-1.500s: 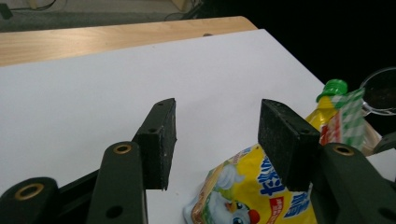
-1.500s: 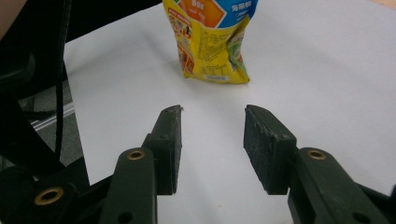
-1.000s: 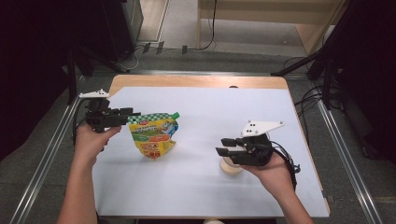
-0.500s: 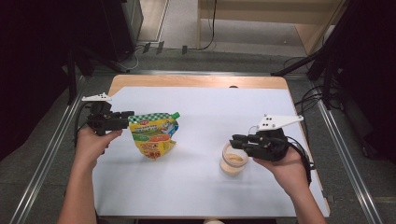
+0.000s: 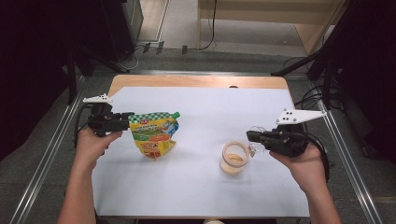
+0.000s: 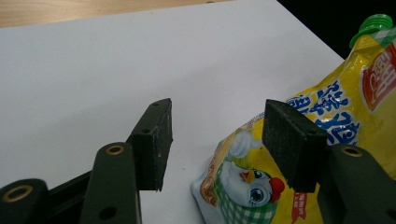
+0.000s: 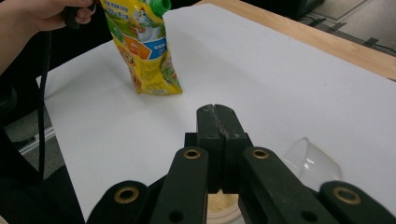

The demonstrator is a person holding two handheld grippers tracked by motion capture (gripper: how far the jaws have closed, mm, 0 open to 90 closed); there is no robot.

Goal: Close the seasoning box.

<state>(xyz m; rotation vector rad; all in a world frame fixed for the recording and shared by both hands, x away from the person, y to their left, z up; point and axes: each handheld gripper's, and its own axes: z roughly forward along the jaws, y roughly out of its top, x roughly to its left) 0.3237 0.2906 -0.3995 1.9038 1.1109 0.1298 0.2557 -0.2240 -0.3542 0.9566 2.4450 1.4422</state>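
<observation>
So the setup looks like seasoning going from a pouch into a small cup. The yellow pouch with the green cap sits on the left side of the white surface, propped up and leaning a bit. The left tool is right at its top edge, but in the left gripper view its jaws are clearly spread, with the pouch beside one jaw and nothing pinched between them. So it's not gripped at the moment.

Over on the right, the little round cup stands upright with some tan powder in it. The right tool hovers just beside it, and the right gripper view shows its jaws pressed together with nothing between them. There's a small clear lid lying next to the cup on the surface, apart from it.

My guess on progress: the cup already has its fill, or at least some. What's left looks like capping the cup with that clear lid and maybe putting the pouch away. The cap on the pouch seems to be on, though I can't tell how tight
</observation>
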